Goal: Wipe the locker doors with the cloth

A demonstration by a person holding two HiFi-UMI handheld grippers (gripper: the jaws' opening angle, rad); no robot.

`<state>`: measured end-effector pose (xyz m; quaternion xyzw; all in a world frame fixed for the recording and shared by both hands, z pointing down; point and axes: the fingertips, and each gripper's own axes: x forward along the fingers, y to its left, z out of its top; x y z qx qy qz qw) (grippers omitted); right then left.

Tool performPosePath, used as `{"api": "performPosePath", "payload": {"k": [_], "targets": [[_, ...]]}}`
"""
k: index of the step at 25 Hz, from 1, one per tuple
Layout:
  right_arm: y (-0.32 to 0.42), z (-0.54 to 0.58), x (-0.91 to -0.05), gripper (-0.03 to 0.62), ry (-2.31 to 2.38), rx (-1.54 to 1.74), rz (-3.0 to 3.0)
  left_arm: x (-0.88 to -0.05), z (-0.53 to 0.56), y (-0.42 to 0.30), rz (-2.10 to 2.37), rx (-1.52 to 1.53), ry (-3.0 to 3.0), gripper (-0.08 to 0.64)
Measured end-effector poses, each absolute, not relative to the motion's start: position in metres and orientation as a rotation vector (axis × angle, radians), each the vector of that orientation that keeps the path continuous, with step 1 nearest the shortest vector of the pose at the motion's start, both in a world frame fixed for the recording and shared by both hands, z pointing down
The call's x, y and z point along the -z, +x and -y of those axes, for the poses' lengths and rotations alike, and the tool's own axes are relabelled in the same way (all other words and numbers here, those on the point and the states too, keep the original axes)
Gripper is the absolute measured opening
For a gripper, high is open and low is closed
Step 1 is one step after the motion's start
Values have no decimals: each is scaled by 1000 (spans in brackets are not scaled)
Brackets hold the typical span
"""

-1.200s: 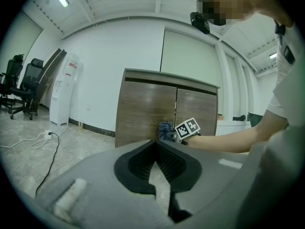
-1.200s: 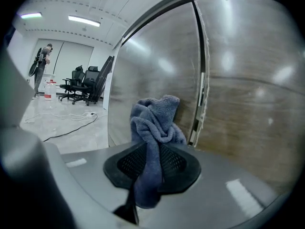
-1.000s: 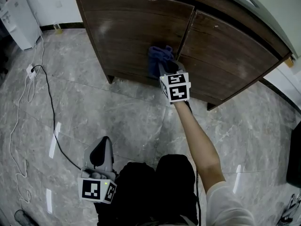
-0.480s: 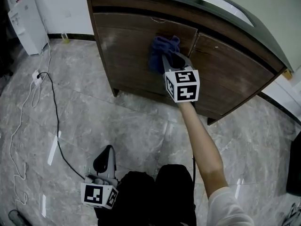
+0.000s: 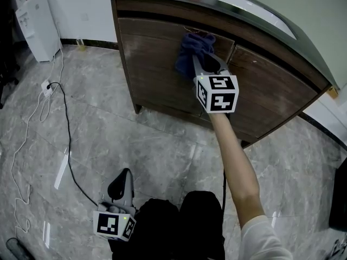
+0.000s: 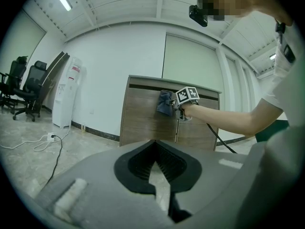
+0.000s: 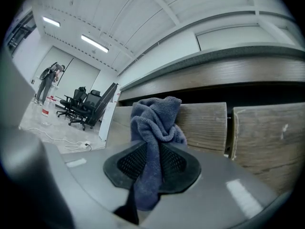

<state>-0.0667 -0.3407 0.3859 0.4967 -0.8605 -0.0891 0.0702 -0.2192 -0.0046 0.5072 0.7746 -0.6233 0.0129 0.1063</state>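
Right gripper (image 5: 204,65) is up high in the centre top of the head view, at the end of a stretched-out bare arm (image 5: 234,157), and its jaws are pinching a bunched dark blue cloth (image 5: 193,46). In the right gripper view you can see the cloth (image 7: 155,123) running down between the black ribbed pads, with the bundle spilling out past the tips. The cloth sits against the upper right corner of the left locker door (image 5: 154,72), just beside the seam with the right locker door (image 5: 274,93); both doors are dark brown wood and closed. Down at the lower left of the head view the left gripper (image 5: 119,181) hangs low, well apart from the locker, its jaws pressed together with nothing between them. A black cable (image 5: 66,131) trails across the grey marble-look floor (image 5: 135,145) to a white power strip (image 5: 46,85) at the left.
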Motion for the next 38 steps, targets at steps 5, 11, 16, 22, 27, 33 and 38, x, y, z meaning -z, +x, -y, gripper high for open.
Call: {"api": "performPosePath", "payload": {"k": [5, 11, 16, 22, 27, 33, 38], "targets": [[-71, 342, -370, 72, 1508, 283, 2615, -510, 4, -221, 1833, -36, 2276, 0], [-75, 343, -377, 72, 1510, 268, 2627, -511, 3, -225, 1839, -38, 2266, 0], [-79, 344, -408, 72, 1485, 232, 2609, -513, 3, -228, 1839, -42, 2264, 2], [-85, 344, -451, 74, 1437, 176, 2589, -514, 3, -229, 1840, -48, 2258, 1], [-90, 345, -485, 72, 1407, 127, 2575, -518, 5, -231, 1839, -54, 2252, 0], [-95, 345, -524, 72, 1367, 81, 2549, -524, 9, -232, 1832, -63, 2239, 0], [-100, 345, -557, 72, 1333, 40, 2530, -533, 12, -234, 1825, -72, 2226, 2]]}}
